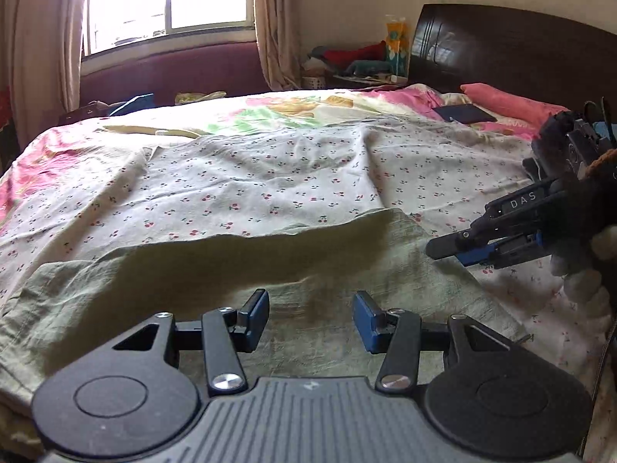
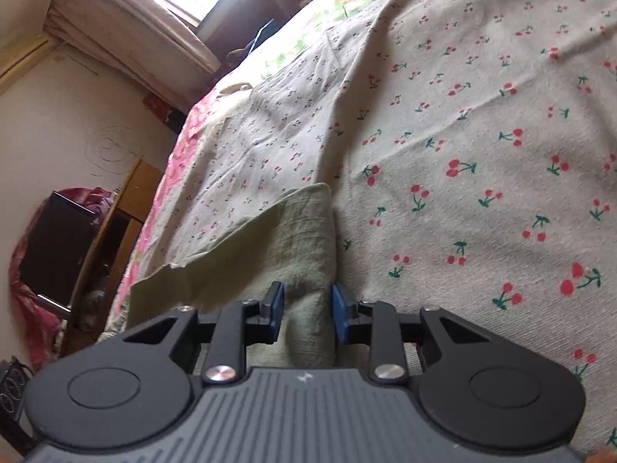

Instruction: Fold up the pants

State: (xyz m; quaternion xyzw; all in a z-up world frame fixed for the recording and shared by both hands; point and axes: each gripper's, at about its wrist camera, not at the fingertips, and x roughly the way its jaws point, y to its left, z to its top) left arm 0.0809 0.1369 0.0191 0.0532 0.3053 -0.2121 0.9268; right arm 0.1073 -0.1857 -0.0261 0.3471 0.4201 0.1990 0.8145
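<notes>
Hovering spread over the pants (image 1: 239, 270), left tongs (image 1: 311, 318) grip nothing. Right tongs (image 2: 307, 314) part-open, straddling the pants' right edge fold, pads not pinching. Pants flat on near cherry-print sheet (image 1: 270, 177).

A bright window (image 1: 166, 0) with beige curtains (image 1: 270, 23) lights the bedroom. A bed (image 1: 270, 169) under a cherry-print sheet fills the view, its dark wooden headboard (image 1: 513, 50) against a cream wall (image 1: 347, 0); a cluttered nightstand (image 1: 358, 77) stands beside it
</notes>
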